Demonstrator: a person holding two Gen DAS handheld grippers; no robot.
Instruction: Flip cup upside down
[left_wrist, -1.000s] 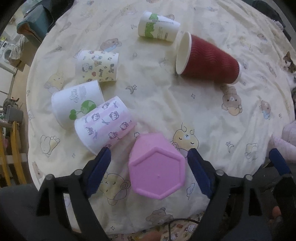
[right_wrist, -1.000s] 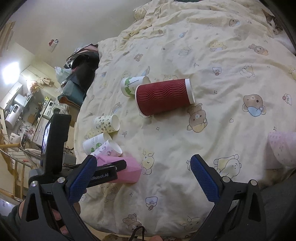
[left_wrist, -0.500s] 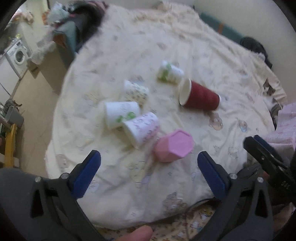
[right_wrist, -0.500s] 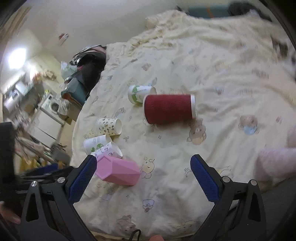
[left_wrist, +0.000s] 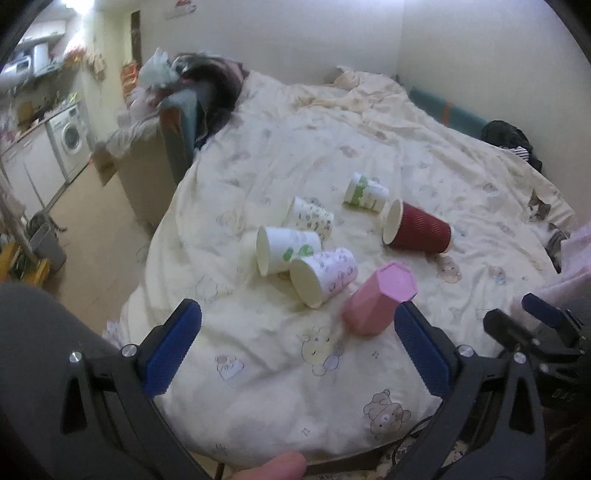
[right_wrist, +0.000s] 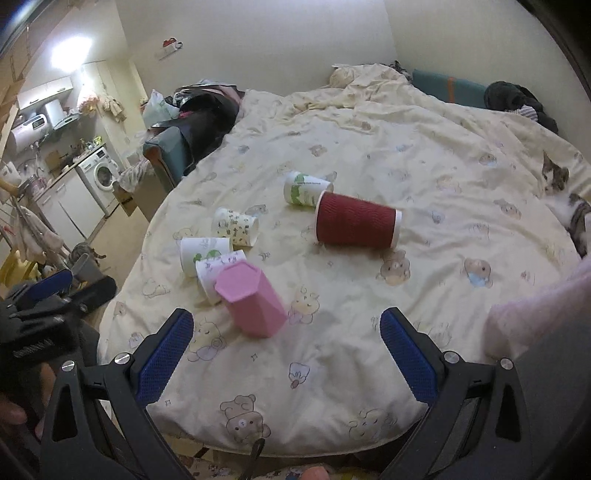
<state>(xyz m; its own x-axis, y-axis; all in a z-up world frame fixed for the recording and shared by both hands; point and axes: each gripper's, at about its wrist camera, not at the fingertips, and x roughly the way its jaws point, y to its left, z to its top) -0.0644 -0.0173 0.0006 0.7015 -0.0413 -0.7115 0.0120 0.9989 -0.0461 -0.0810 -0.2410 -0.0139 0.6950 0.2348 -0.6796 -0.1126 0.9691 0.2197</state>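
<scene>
A pink hexagonal cup (left_wrist: 376, 301) (right_wrist: 251, 301) stands upside down, leaning, on the cream bedspread (left_wrist: 332, 166), closed base up. My left gripper (left_wrist: 291, 339) is open and empty, back from the cup near the bed's front edge. My right gripper (right_wrist: 286, 350) is open and empty, also short of the cup. Each gripper shows at the edge of the other's view.
Several paper cups lie on their sides behind the pink one: a dark red ribbed cup (left_wrist: 417, 230) (right_wrist: 356, 225), a green-print cup (left_wrist: 365, 192), and patterned white cups (left_wrist: 325, 277) (left_wrist: 286, 249). A cat (right_wrist: 561, 195) lies at the right. Floor and a washing machine (left_wrist: 72, 138) are left.
Both grippers have pulled back and up from the bed. The left gripper, which straddled the pink cup a second ago, has drawn away, and the cup stays on the bed.
</scene>
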